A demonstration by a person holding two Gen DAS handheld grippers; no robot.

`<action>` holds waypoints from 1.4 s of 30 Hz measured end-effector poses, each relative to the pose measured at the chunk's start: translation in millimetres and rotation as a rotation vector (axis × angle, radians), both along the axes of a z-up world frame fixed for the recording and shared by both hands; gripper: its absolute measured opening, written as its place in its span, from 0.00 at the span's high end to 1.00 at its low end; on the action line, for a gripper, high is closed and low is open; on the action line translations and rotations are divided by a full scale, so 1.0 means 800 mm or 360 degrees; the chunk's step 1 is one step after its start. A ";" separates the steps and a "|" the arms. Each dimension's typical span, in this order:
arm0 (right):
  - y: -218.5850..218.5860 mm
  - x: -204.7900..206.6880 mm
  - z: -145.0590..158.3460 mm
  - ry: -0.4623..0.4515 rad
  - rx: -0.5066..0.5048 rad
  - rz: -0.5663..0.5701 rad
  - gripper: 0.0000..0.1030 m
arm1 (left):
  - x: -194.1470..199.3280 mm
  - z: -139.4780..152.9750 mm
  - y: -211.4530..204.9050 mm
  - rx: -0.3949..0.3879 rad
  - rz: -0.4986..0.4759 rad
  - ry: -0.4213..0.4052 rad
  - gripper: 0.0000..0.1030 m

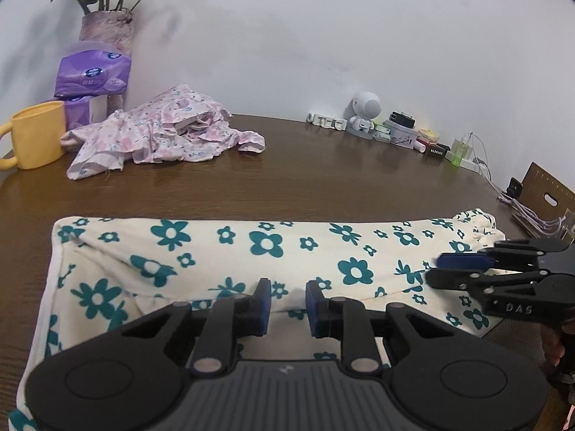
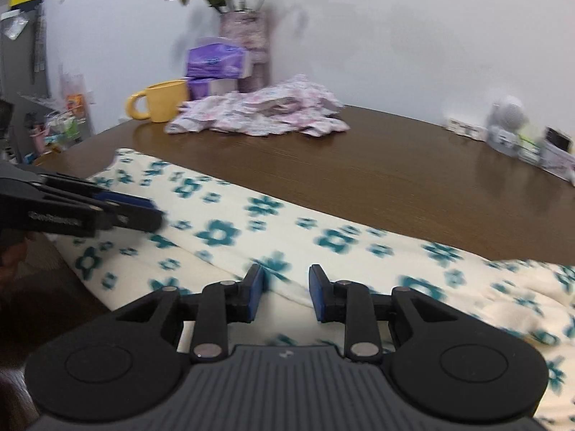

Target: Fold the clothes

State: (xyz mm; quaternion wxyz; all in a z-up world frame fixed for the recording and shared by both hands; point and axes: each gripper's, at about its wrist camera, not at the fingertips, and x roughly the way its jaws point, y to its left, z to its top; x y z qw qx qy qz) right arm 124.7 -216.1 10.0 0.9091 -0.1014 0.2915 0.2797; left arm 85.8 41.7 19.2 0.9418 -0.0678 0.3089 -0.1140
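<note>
A cream garment with teal flowers (image 1: pixel 251 251) lies folded into a long strip across the near part of the brown table (image 1: pixel 323 179). My left gripper (image 1: pixel 287 298) hovers low over its near edge, jaws a small gap apart, with a soft ridge of the cloth showing in the gap and neither pad pressing it. In the right wrist view, my right gripper (image 2: pixel 286 287) stands the same way over a fold line of the garment (image 2: pixel 323 237). The right gripper (image 1: pixel 436 269) reaches in over the garment's right end. The left gripper (image 2: pixel 156 212) shows at the left.
A crumpled pink floral garment (image 1: pixel 161 136) lies at the back left beside a yellow mug (image 1: pixel 36 133), purple tissue packs (image 1: pixel 91 75) and a vase of flowers (image 1: pixel 107 28). A white speaker figure (image 1: pixel 364 115) and small bottles line the back right; cardboard (image 1: pixel 546 194) and cables sit at the right edge.
</note>
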 end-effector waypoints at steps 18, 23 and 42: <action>-0.080 0.006 0.009 -0.0078 0.0025 -0.0249 0.86 | 0.000 0.000 -0.001 0.0000 0.0007 -0.0001 0.81; -0.098 0.009 0.009 -0.0101 0.0006 -0.0345 0.86 | 0.000 0.000 0.000 -0.0004 0.0007 0.0000 0.81; -0.156 0.022 -0.002 -0.0060 0.0007 -0.0617 0.75 | -0.003 0.000 0.001 -0.0025 0.0019 -0.0014 0.81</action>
